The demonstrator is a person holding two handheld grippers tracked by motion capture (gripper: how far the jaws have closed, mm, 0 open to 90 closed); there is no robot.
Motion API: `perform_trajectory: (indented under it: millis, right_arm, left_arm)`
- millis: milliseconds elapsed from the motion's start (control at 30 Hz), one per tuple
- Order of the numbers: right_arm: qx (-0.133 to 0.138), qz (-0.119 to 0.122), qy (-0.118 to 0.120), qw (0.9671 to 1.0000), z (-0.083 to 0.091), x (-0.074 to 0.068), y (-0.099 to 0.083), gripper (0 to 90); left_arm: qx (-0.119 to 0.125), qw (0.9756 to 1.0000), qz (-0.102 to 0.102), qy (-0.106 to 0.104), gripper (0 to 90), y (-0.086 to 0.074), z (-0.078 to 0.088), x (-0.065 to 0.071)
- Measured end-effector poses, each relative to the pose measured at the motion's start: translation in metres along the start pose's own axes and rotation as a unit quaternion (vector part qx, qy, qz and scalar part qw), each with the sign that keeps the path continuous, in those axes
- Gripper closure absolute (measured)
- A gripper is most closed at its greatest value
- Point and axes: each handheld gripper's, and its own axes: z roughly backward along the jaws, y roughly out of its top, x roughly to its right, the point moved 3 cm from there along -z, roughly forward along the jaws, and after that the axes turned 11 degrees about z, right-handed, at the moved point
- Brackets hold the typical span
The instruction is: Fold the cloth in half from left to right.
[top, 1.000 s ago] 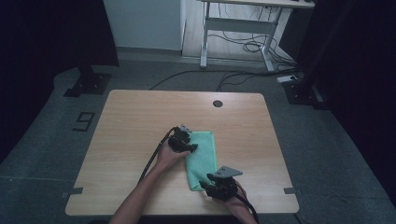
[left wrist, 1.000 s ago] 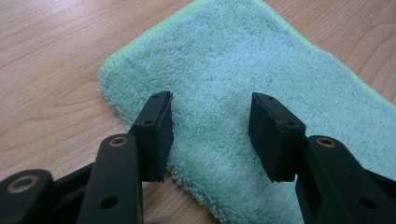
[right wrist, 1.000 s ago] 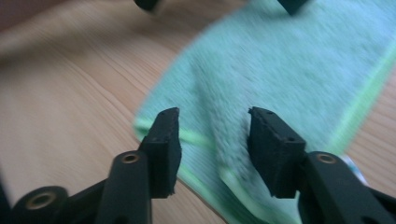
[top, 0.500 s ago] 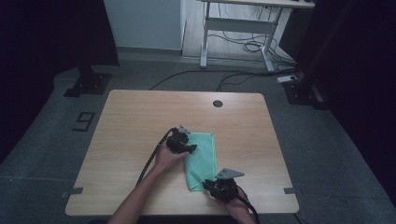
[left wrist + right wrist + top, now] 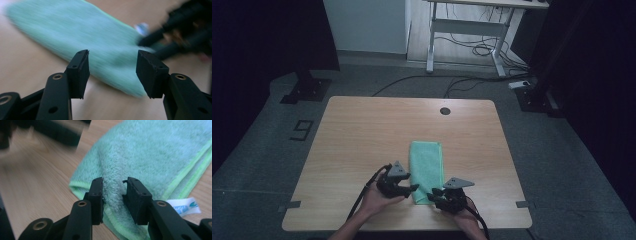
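Your green towel (image 5: 427, 170) lies folded into a long narrow strip on the wooden worktop (image 5: 362, 130), a little right of its middle and reaching from mid-depth down toward your edge. Your left tongs (image 5: 412, 188) sit just beside the strip's near left corner, pointing across at it; in the left gripper view the jaws stand released with clear air between them, the blurred towel (image 5: 100, 42) lies past the tips, and those jaws have just been opening with nothing in them. Your right tongs (image 5: 435, 196) are at the towel's near end. In the right gripper view they straddle a raised fold of the cloth (image 5: 150, 155) close to its pale green hem, and the left pad presses the pile while the right pad stands a touch off it, so you cannot tell for sure that the fold is pinched; these jaws have just been opening a little with that fold between them. A white label (image 5: 183, 207) sticks out from the towel's edge beside the right jaw. Your left tongs show as a dark blur (image 5: 50, 132) at the top of that view.
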Motion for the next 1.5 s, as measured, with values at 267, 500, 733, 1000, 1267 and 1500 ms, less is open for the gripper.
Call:
perform_trajectory:
  millis: [267,500,733,1000,1267,1500]
  right_arm:
    - [0.019,-0.013,-0.009,0.9997,0.008,0.014,0.011,62.7]
    - [0.021,-0.012,-0.016,0.9996,0.005,0.021,0.013,62.2]
    - [0.027,-0.023,0.004,0.9994,0.009,0.019,0.012,59.5]
    - [0.012,-0.018,-0.005,0.9997,0.004,0.021,0.012,57.1]
    - [0.036,-0.024,-0.017,0.9989,0.014,0.027,0.022,56.9]
    - [0.009,-0.019,-0.027,0.9994,-0.002,0.030,0.022,56.8]
  left_arm:
    - [-0.019,0.9994,0.001,0.027,44.0,-0.024,-0.015,0.013]
    - [-0.017,0.9996,0.001,0.021,70.4,-0.032,-0.015,0.012]
    - [0.003,1.0000,0.005,0.006,80.2,-0.041,-0.002,0.011]
    - [0.031,0.9994,0.011,0.006,83.8,-0.054,0.010,0.007]
    - [-0.006,0.9991,-0.022,0.037,54.2,-0.041,-0.015,0.022]
    - [-0.003,0.9983,-0.025,0.052,81.2,-0.041,-0.016,0.022]
